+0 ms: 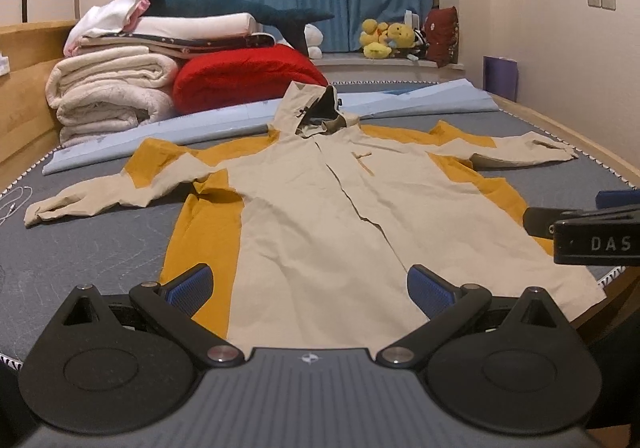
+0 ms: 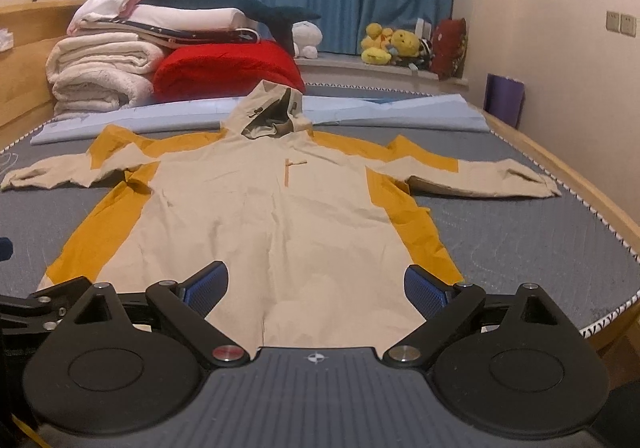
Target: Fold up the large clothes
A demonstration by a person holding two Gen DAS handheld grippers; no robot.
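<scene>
1. The cream-and-mustard jacket (image 1: 320, 188) lies spread flat on the grey mattress (image 1: 100, 240), sleeves out.
2. The left gripper (image 1: 310, 288) is wide open and empty, its fingers over the hem.
3. The right gripper (image 2: 316, 288) matches it.

A grey mattress (image 2: 500, 232) carries the spread jacket (image 2: 272, 216) and folded blankets (image 2: 100, 76).

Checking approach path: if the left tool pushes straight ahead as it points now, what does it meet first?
Probably the jacket: its hem lies flat on the bed right between the open fingers of the left tool. Height above the cloth is unclear; if it clears, the hood is next.
</scene>
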